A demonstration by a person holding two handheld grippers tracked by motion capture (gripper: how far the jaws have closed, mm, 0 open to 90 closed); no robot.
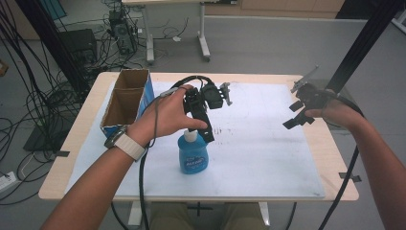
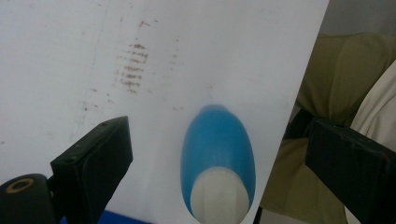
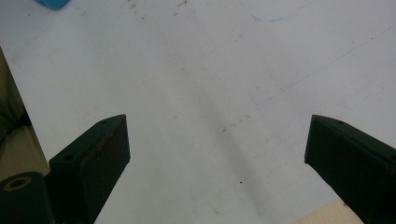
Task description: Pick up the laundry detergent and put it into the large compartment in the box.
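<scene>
A blue bottle [image 1: 193,158] with a white cap stands upright on the white mat [image 1: 268,148], near its front edge. My left gripper [image 1: 201,116] hovers just above the cap, pointing down. In the left gripper view the blue bottle [image 2: 217,154] sits between the wide-apart jaws of the left gripper [image 2: 219,135], and neither jaw touches it. My right gripper [image 1: 294,114] is held over the mat's right edge. The right gripper [image 3: 217,135] is open with only bare mat between its jaws; a corner of the blue bottle [image 3: 52,3] shows far off.
An open cardboard box [image 1: 125,96] with blue sides stands at the mat's back left corner. The wooden table [image 1: 335,143] edge runs close to the right hand. The person's lap [image 2: 336,93] lies past the front edge. A black frame post [image 1: 364,43] rises at the back right.
</scene>
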